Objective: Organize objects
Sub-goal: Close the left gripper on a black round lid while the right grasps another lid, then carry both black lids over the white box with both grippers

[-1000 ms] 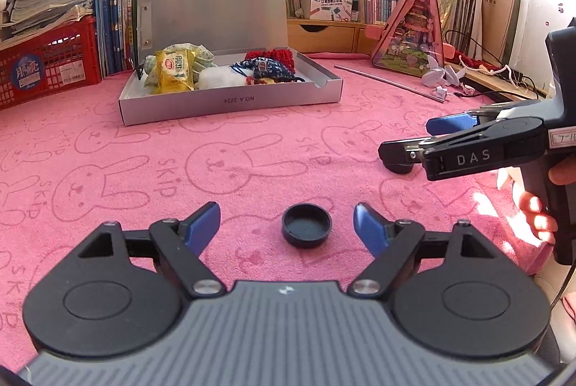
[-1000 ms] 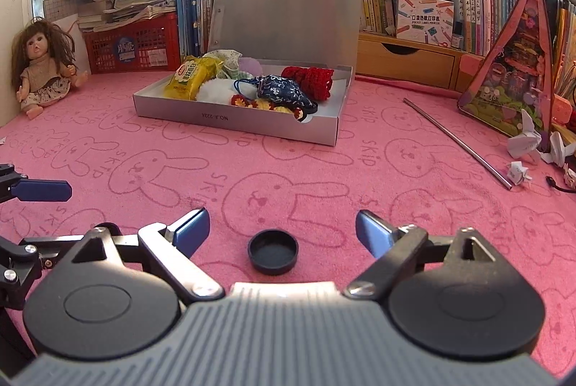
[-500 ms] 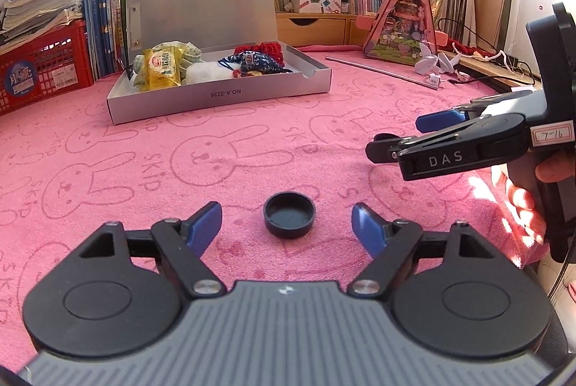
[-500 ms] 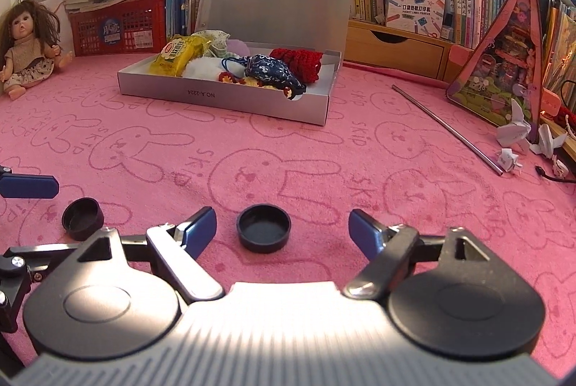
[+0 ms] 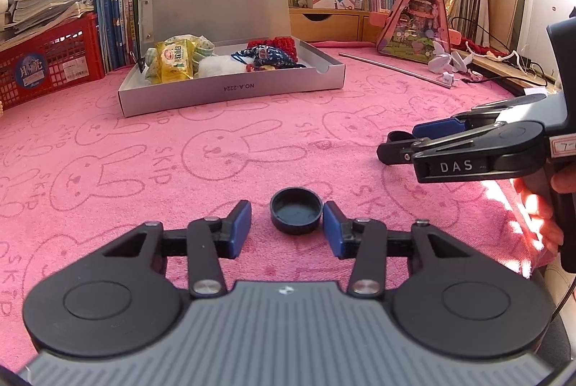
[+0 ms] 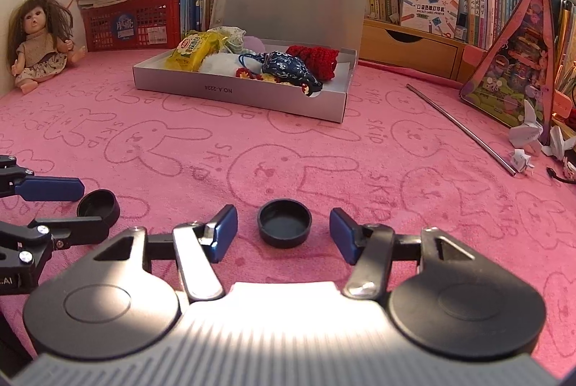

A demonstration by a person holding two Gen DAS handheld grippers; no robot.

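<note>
Two small black round caps lie open side up on the pink rabbit-print cloth. One cap (image 5: 296, 215) sits between the blue pads of my left gripper (image 5: 287, 230); the right pad is next to its rim, the left pad stands apart. The other cap (image 6: 284, 222) sits between the pads of my right gripper (image 6: 283, 234), with gaps on both sides. Both grippers are open and low over the cloth. The left cap also shows in the right wrist view (image 6: 98, 205). The right gripper shows from the side in the left wrist view (image 5: 428, 141).
An open grey box (image 5: 230, 91) (image 6: 237, 92) holding a yellow packet, cloth pouches and red knitwear stands further back. A metal rod (image 6: 460, 127), a pink triangular toy house (image 6: 518, 62), a doll (image 6: 36, 40), a red crate (image 5: 43, 62) and bookshelves line the edges.
Both grippers have narrowed their jaws and come down around their caps. The left gripper's right pad has come up to the cap's rim.
</note>
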